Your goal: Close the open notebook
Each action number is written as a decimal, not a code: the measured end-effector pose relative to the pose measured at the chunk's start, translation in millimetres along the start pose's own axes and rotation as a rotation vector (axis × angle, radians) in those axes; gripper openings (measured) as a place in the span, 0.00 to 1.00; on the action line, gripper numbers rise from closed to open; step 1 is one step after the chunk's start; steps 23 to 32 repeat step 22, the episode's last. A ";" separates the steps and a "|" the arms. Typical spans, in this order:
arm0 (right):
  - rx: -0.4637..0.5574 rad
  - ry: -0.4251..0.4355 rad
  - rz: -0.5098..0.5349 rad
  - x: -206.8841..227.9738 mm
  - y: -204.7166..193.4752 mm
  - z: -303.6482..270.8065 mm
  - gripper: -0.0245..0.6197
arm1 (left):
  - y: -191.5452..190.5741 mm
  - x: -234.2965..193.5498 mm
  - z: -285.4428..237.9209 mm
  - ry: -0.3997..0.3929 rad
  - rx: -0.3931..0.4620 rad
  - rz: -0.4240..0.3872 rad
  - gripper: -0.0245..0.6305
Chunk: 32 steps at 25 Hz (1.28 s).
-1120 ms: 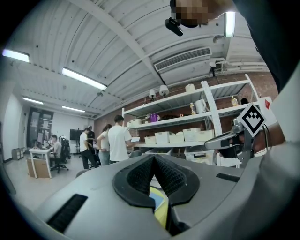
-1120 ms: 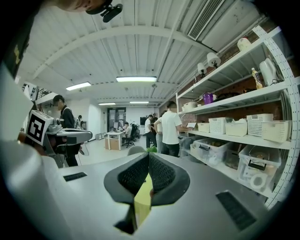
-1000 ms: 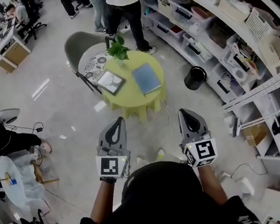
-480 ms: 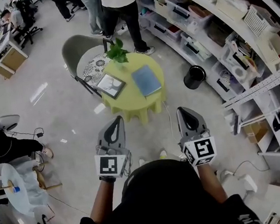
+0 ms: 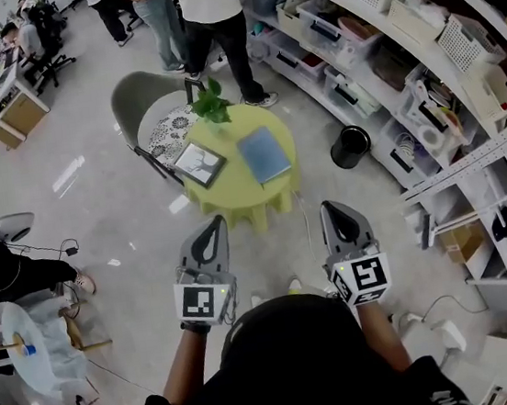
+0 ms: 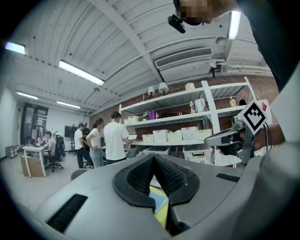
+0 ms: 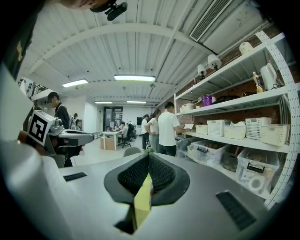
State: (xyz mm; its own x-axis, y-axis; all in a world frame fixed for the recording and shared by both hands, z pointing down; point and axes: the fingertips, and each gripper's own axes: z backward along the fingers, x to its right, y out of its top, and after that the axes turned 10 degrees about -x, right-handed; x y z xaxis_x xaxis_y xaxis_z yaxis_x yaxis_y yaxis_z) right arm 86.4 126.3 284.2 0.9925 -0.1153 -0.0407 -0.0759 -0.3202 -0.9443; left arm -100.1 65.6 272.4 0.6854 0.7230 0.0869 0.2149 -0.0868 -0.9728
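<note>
Workshop floor, shelves along your right. A round yellow-green table stands dead ahead, well apart from both tools.

On it lies a blue-covered notebook, flat and shut as far as can be made out. Just beside it, to the left, is a dark-edged flat item with a pale face, too small to tell whether it is a frame or open pages.

Your left gripper and right gripper point toward the table, each with jaws together on nothing.

The blue notebook lies squarely between your two lines of reach, its long axis running roughly away from you. The dark-edged item lies ahead of your left.

Judgement: either the blue one is the task's notebook and lies closed, or the dark-edged one is and lies open.
</note>
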 end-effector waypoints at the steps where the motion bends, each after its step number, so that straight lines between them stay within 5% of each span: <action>1: -0.002 -0.002 -0.002 0.5 -0.9 0.5 0.04 | 0.2 0.6 -0.4 -0.002 0.000 0.000 0.07; 32: -0.022 0.006 -0.013 -4.7 -10.3 5.5 0.04 | -10.5 12.8 2.7 -0.027 -0.028 -0.017 0.07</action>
